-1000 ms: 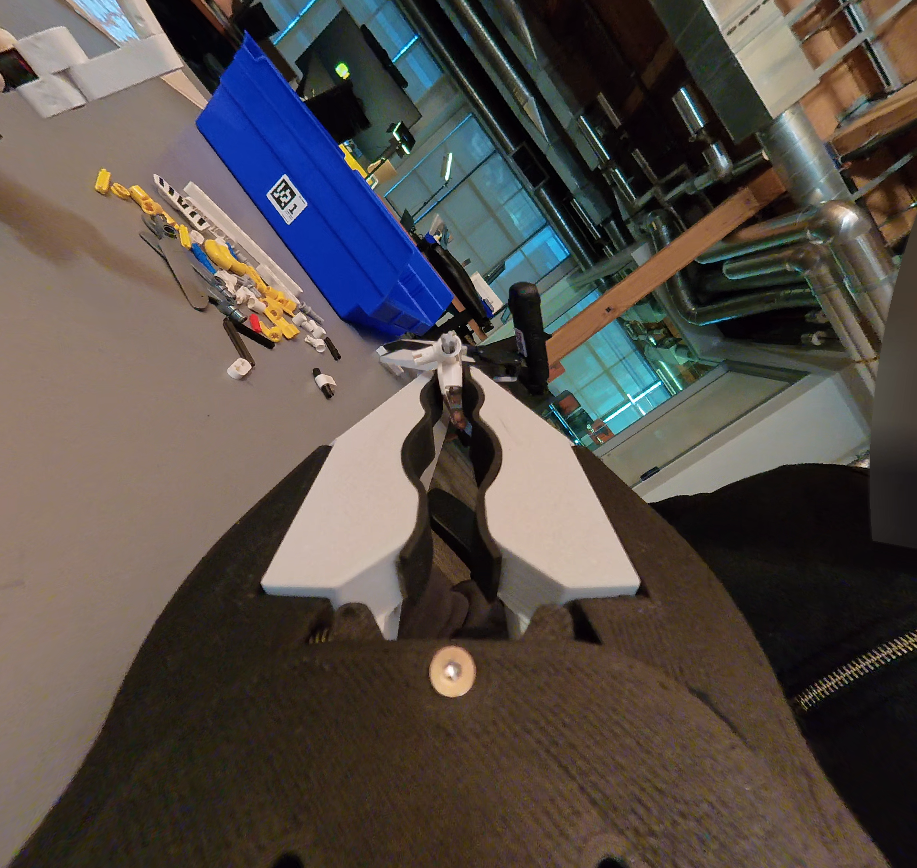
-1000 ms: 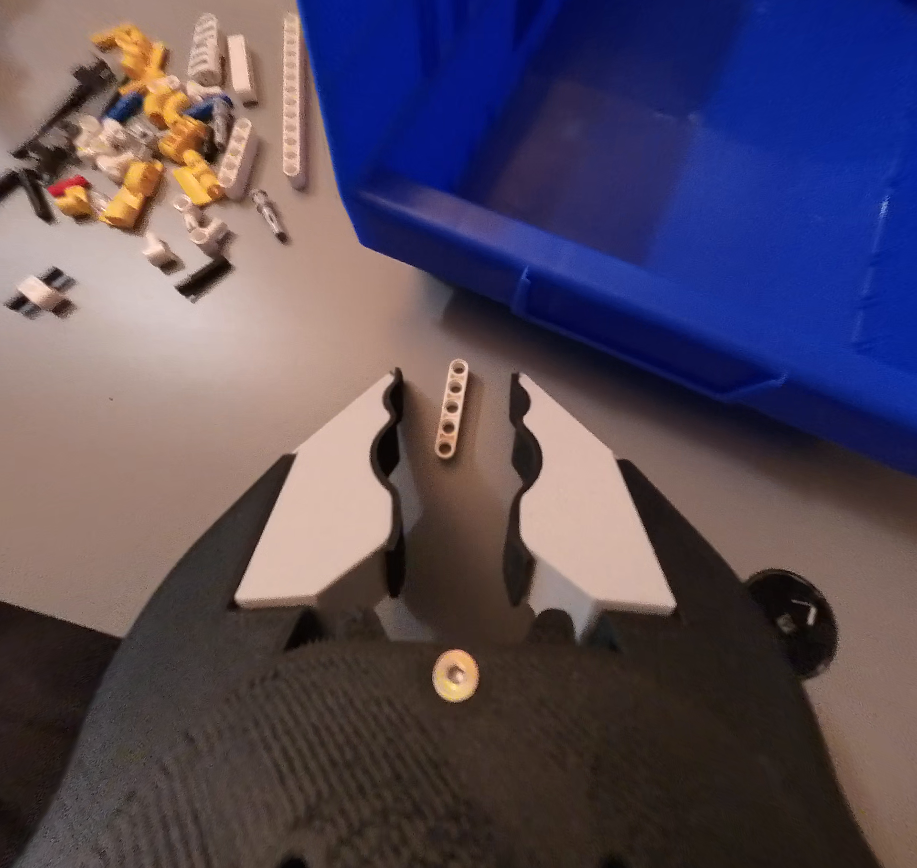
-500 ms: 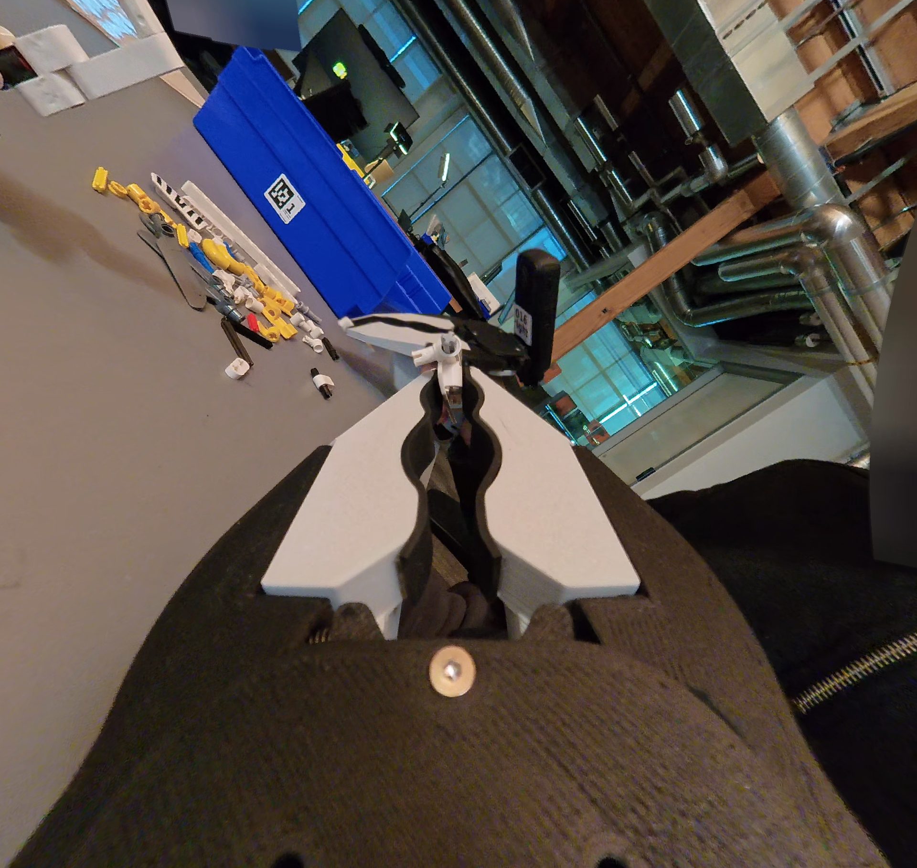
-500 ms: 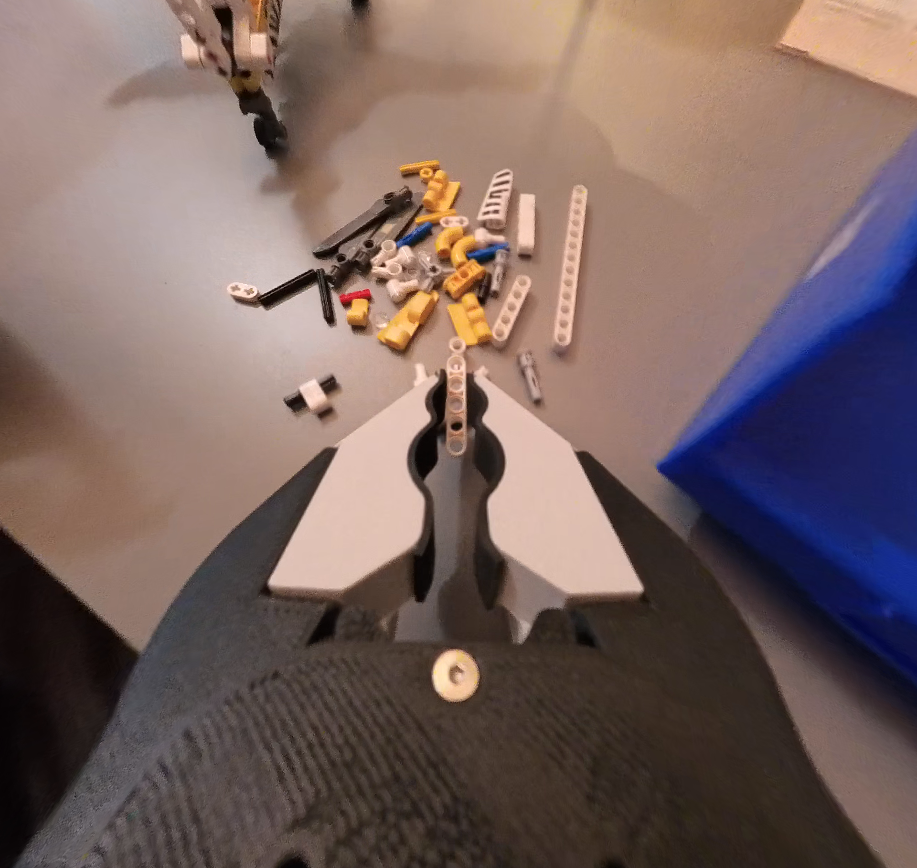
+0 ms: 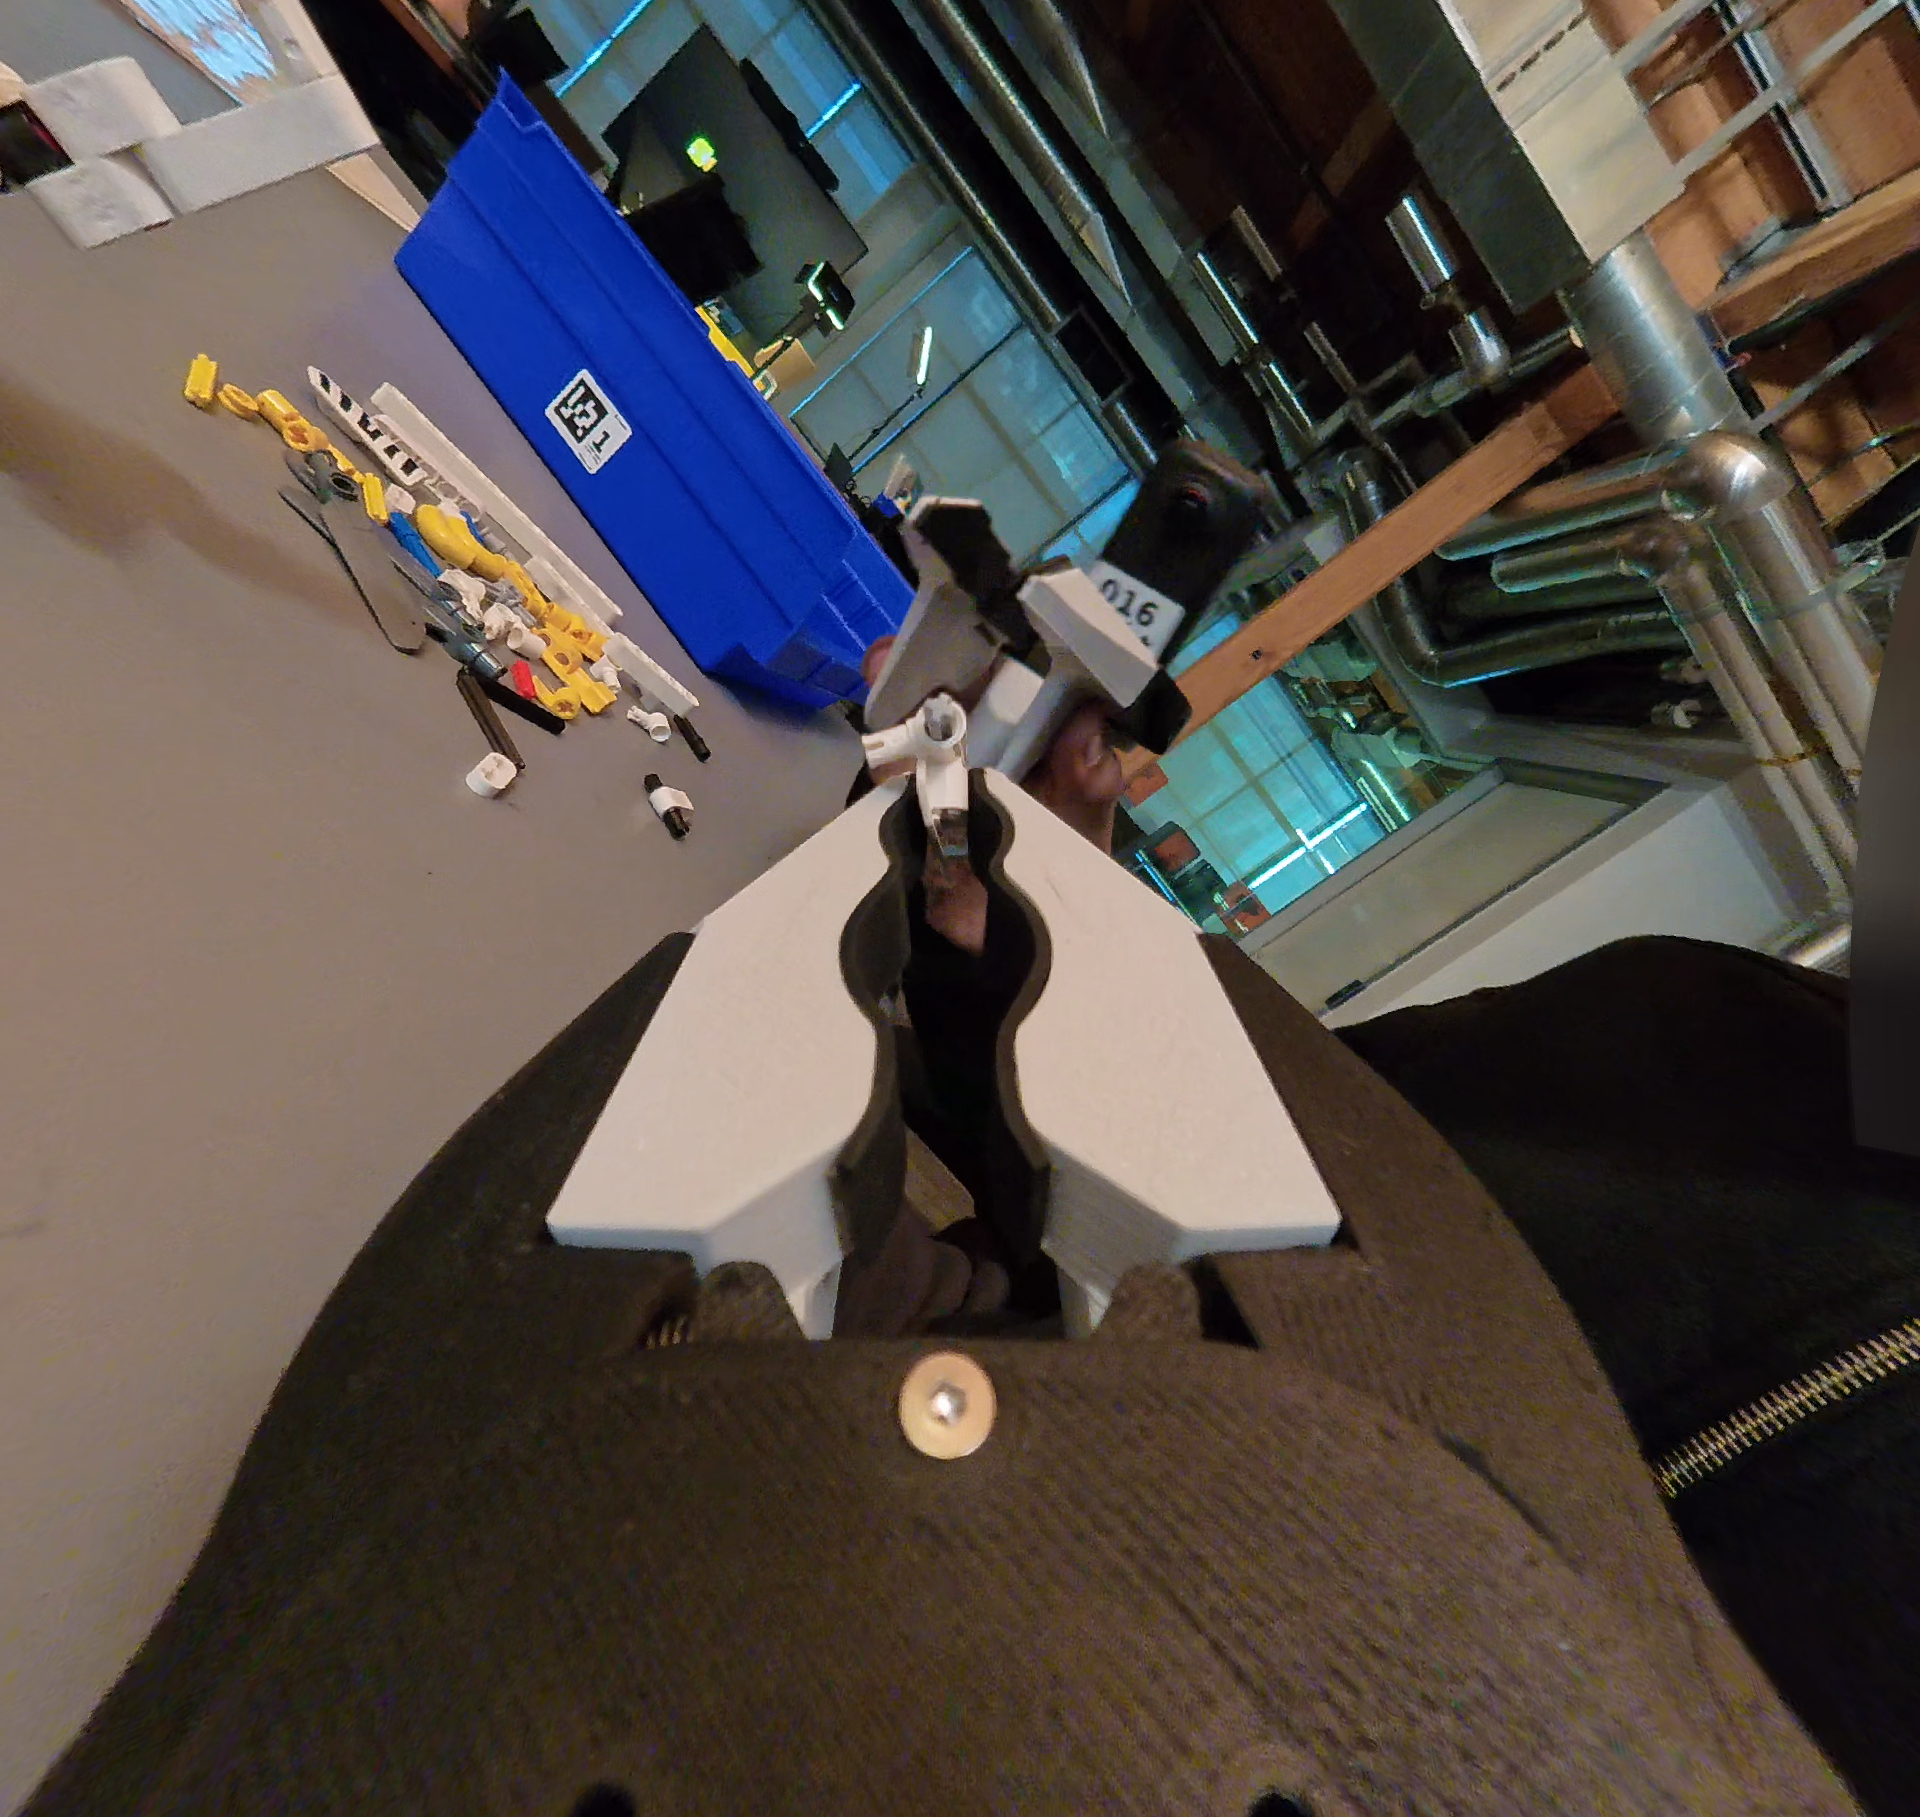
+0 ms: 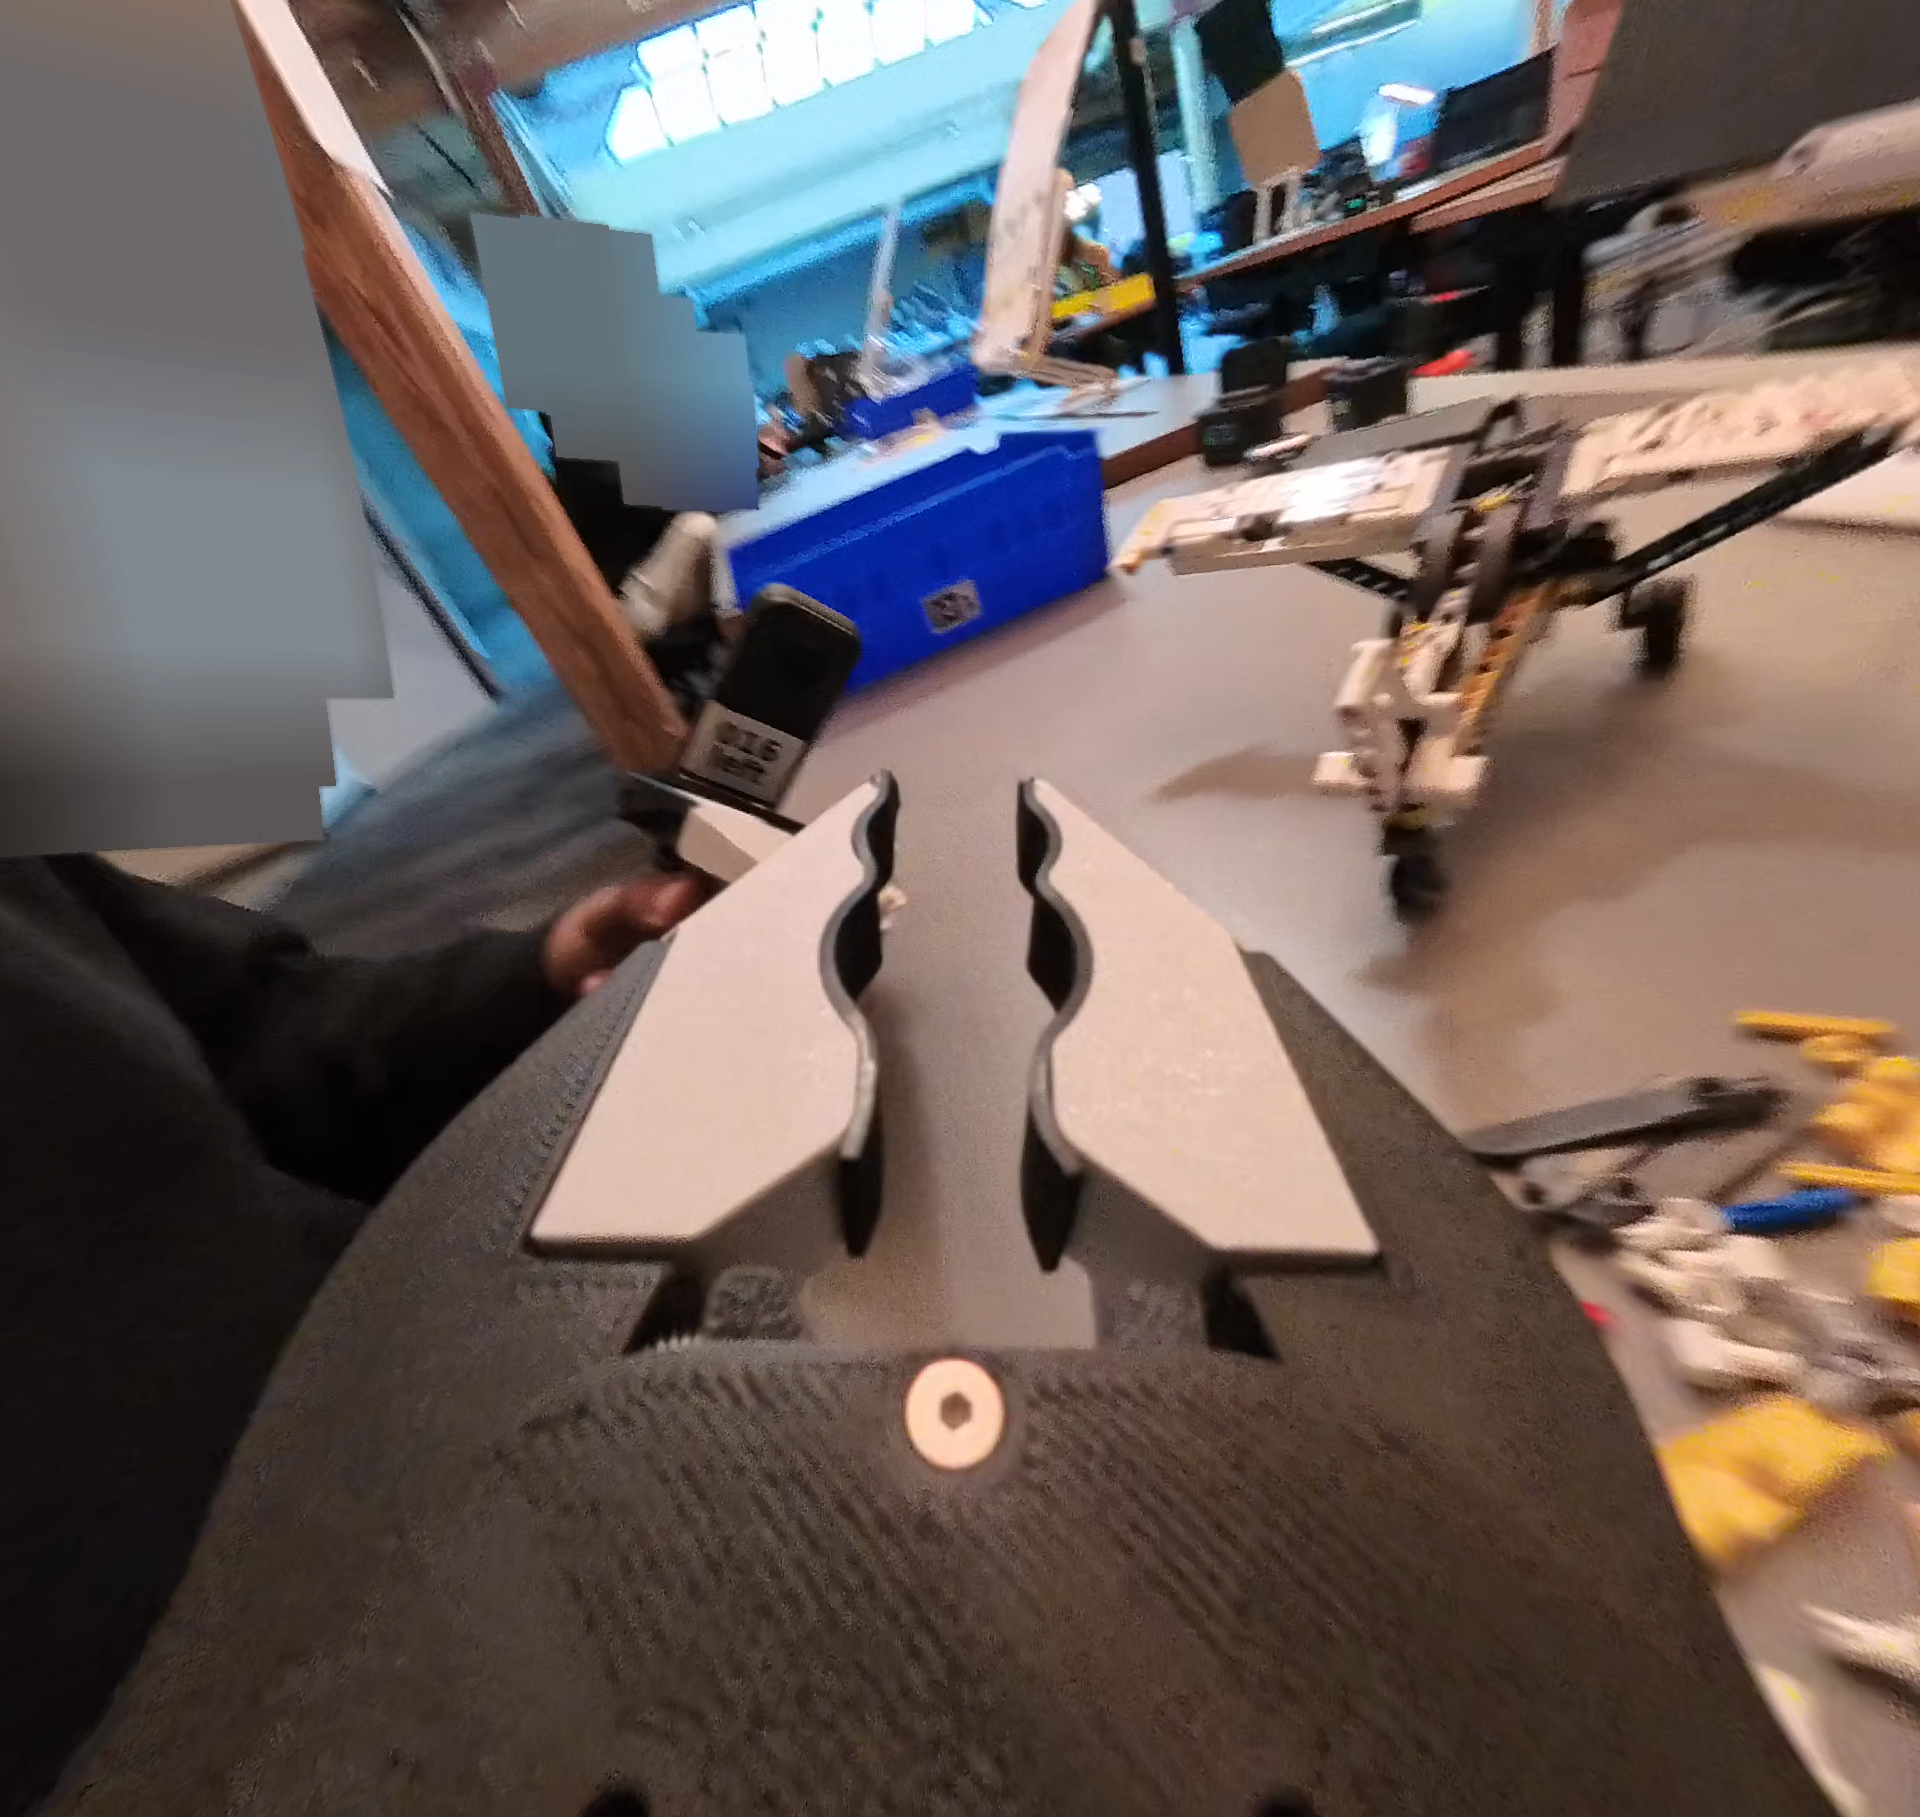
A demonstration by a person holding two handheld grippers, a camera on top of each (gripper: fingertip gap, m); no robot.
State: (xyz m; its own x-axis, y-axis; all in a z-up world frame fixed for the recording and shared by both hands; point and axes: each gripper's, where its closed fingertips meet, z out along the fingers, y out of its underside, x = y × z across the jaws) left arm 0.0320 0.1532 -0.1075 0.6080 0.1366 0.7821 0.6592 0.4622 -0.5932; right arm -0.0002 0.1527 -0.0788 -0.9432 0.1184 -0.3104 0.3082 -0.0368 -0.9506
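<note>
Your left gripper [image 5: 940, 793] was clamped on a small white connector piece [image 5: 928, 744], raised above the grey table [image 5: 208, 936]. Your right gripper [image 6: 956, 811] had its fingers apart with nothing between them. The blue bin [image 5: 623, 437] stood beside the scattered yellow, white and black parts [image 5: 488, 604]; its inside was hidden.

The right gripper [image 6: 958, 803] hangs over the grey surface [image 6: 1091, 728] with its fingers apart and nothing between them. A white and yellow brick model [image 6: 1444, 645] stands toward the surface's far right, a blue bin [image 6: 914, 541] at its far edge, and loose bricks [image 6: 1787, 1248] lie along the right edge.
</note>
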